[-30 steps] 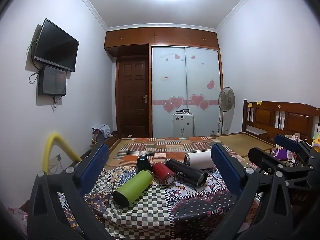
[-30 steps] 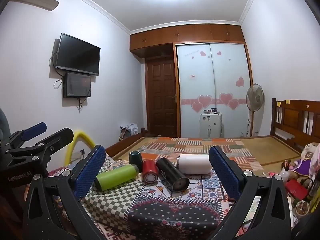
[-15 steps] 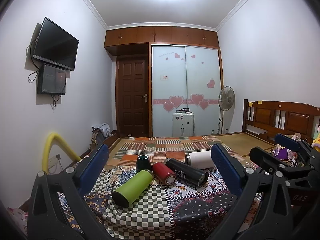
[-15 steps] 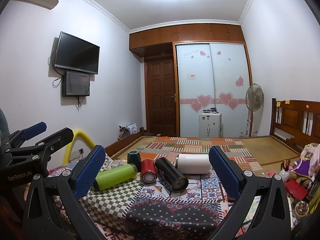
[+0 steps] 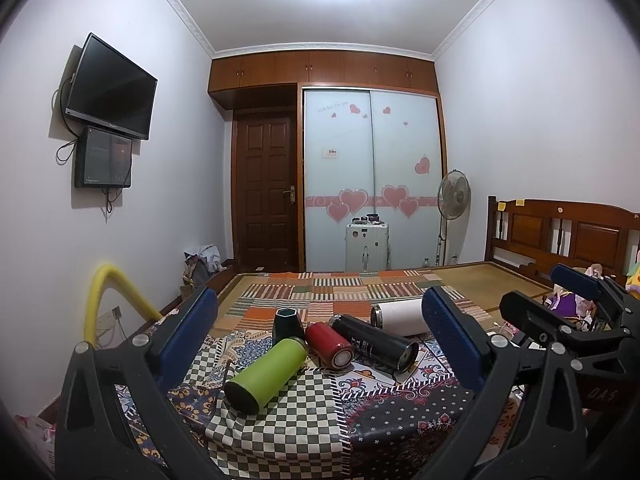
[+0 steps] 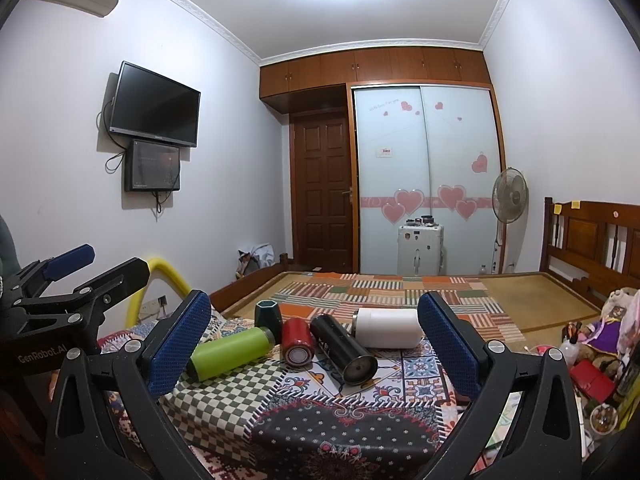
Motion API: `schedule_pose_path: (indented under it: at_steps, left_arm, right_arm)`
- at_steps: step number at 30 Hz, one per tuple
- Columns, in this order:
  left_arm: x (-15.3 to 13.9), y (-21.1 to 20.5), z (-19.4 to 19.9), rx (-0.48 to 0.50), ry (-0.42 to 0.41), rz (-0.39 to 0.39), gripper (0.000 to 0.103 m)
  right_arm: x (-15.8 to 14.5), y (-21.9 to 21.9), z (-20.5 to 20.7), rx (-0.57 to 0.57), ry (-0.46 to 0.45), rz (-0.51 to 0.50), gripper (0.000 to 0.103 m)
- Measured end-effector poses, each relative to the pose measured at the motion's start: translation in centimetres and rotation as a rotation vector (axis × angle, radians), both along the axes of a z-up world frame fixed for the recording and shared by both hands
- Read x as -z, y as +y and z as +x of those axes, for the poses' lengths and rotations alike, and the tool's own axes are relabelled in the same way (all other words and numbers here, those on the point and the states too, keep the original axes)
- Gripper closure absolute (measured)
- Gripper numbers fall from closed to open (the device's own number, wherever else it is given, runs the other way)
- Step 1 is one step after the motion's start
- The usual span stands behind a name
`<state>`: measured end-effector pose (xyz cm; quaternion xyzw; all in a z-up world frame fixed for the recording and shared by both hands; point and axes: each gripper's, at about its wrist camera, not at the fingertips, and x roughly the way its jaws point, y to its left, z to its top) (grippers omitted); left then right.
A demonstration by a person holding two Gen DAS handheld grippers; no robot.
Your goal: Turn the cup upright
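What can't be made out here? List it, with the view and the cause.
- Green cylindrical bottle: near end hidden behind the right tool's left finger, right wrist view.
- Dark green hexagonal cup: base hidden behind the green bottle, left wrist view.
- White cylindrical flask: far end hidden by the left tool's right finger.

Both wrist fisheye cameras sit low, side by side, facing the patchwork-covered table and the heart-decorated sliding wardrobe beyond. Both views share the lying flasks; each catches the neighbouring gripper at its edge.
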<state>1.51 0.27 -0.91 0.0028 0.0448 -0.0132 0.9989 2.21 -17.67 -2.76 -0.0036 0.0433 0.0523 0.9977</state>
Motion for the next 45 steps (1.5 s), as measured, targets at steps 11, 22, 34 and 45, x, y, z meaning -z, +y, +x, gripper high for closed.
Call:
schedule_pose_path:
  at_steps: [11,22,34,45]
  left_arm:
    - [0.1,0.0,0.1,0.003,0.008,-0.001,0.000]
    - [0.0,0.0,0.0,-0.001,0.009,0.001,0.000]
    - [0.0,0.3,0.1,-0.005,0.010,0.000,0.000]
    - [1.1,1.1,2.4,-0.014,0.064,0.016,0.000]
  right_arm:
    - [0.1,0.1,0.1,-0.001,0.001,0.001,0.000]
    - [0.1,0.2,0.2,-0.001,0.004,0.003,0.000]
    - [0.4,-0.1,0.4,-0.001,0.012,0.005,0.000]
    - [1.0,0.2,1.6,0.000,0.042,-0.003,0.000]
